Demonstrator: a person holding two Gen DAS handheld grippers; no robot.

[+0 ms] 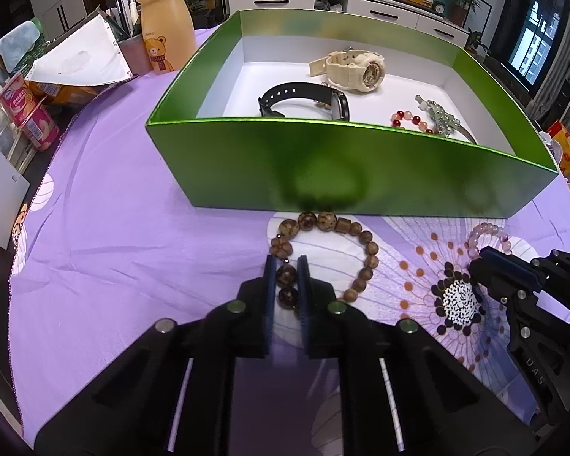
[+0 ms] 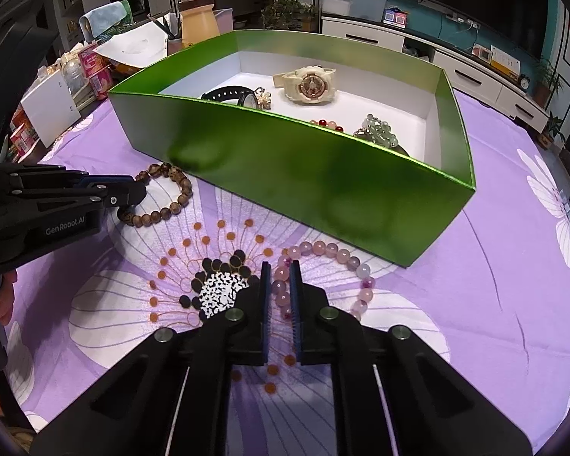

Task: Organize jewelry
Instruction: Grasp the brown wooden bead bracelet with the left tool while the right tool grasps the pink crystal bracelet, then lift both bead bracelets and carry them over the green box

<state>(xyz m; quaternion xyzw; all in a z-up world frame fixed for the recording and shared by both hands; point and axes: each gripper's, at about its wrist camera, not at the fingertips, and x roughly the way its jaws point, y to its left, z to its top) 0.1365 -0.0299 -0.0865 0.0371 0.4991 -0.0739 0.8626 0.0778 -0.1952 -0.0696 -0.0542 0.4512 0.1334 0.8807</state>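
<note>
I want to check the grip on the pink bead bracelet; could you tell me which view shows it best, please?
The right wrist view: the pink bead bracelet lies almost whole, its beads between the right claw. The left wrist view shows only a short arc, mostly hidden behind that claw.

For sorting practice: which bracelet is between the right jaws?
The pink bracelet, outside the box; the brown bracelet is in the left jaws.

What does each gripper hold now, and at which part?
Left gripper pinches the brown wooden bracelet on two dark beads. Right gripper pinches the pink bracelet on its left-side beads.
</note>
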